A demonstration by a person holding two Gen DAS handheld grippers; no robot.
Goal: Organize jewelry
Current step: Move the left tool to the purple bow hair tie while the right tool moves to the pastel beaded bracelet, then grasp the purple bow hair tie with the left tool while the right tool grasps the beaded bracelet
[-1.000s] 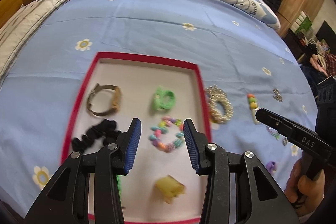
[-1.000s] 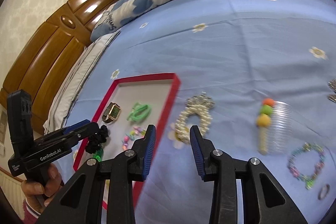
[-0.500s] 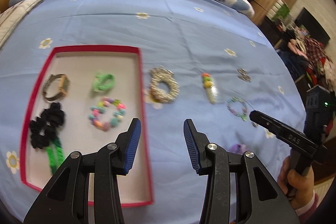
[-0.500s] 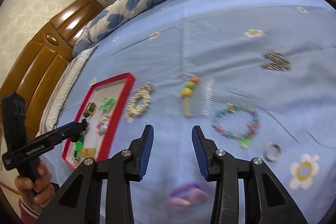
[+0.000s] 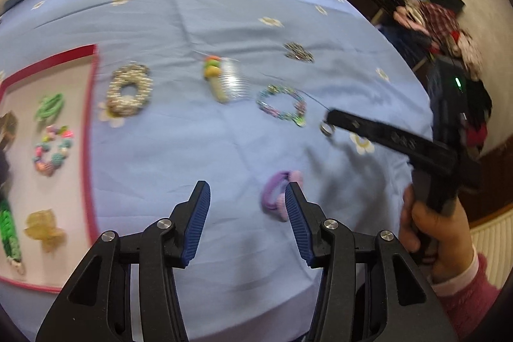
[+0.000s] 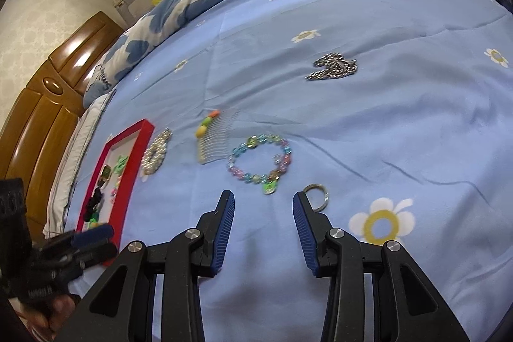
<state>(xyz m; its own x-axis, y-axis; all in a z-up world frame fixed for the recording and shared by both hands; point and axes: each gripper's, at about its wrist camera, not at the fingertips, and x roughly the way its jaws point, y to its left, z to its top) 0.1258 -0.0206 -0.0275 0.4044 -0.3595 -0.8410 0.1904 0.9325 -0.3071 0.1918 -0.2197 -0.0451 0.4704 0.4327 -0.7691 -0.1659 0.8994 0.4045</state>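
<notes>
Two pairs of tongs hang over the blue bedsheet (image 6: 368, 124), both with jaws parted and nothing between the pads. The left gripper (image 5: 247, 209) has just been opening its jaws further — the gap frames only bare sheet, though the purple hair tie (image 5: 278, 194) lies right against the inner edge of its right finger, a touch to the right of centre and just beyond the tips. Its loop runs roughly near-to-far, so the jaws would straddle it across the narrow way once the tongs slide a little rightward. The right gripper (image 6: 263, 207) stands half open as well; the silver ring (image 6: 316, 196) lies flat just outside its right fingertip, and the beaded bracelet (image 6: 260, 163) sits just beyond the gap, slightly left of centre. So each hand has a nearest piece: left for the hair tie, right for the ring or bracelet. Farther out lie the hair comb (image 6: 213, 140) with its long axis near-to-far, the pearl bracelet (image 5: 129, 90), and, far right, the silver chain (image 6: 333, 70). The red-rimmed tray (image 5: 89, 130), already holding several pieces, lies well to the left — nearer the left hand.
</notes>
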